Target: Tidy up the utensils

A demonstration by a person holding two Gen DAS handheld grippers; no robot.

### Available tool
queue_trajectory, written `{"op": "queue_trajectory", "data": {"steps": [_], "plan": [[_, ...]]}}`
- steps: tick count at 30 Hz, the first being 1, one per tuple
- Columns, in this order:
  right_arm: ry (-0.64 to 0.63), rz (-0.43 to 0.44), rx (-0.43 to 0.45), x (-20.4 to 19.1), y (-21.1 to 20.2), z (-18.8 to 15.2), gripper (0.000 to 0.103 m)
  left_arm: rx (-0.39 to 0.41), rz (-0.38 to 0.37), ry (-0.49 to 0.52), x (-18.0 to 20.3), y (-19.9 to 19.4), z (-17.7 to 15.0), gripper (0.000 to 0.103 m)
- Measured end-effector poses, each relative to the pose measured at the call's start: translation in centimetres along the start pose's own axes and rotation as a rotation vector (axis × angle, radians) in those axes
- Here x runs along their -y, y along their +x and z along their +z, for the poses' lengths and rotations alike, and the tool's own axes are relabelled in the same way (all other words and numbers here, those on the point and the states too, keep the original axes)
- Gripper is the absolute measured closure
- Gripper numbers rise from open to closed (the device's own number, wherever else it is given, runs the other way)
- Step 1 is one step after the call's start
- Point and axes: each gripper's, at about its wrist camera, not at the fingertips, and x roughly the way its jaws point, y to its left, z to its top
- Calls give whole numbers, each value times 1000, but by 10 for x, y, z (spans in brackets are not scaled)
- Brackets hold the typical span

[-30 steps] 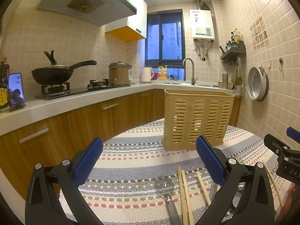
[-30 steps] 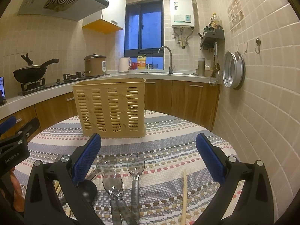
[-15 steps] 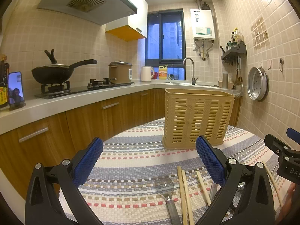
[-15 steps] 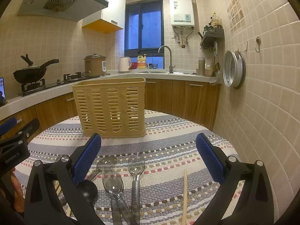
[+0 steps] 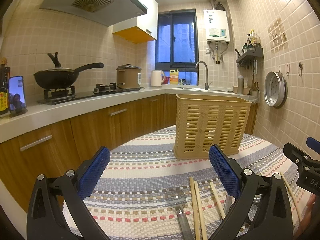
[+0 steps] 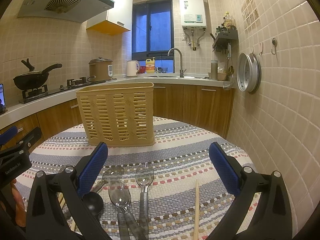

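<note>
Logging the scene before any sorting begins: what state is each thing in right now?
Left gripper: open, empty.
Right gripper: open, empty.
Basket: upright on the tablecloth; no utensils visible through the slats.
Clear spoons: lying flat.
Black ladle: lying flat, partly hidden.
Lone chopstick: flat, apart from the spoons.
Chopsticks: flat, beside a spoon.

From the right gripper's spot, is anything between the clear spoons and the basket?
Nothing visible. The clear spoons lie on the striped cloth just ahead of the right gripper, whose jaws stand open and empty. Only bare cloth separates them from the basket, which stands upright with its top open.
</note>
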Motion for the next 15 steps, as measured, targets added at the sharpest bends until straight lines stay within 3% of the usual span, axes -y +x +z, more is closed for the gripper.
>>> {"op": "queue_trajectory", "data": {"steps": [15], "plan": [[19,-5,-7,5,-2,1,7,-1,-1,-1,-1,0,0,7]]}}
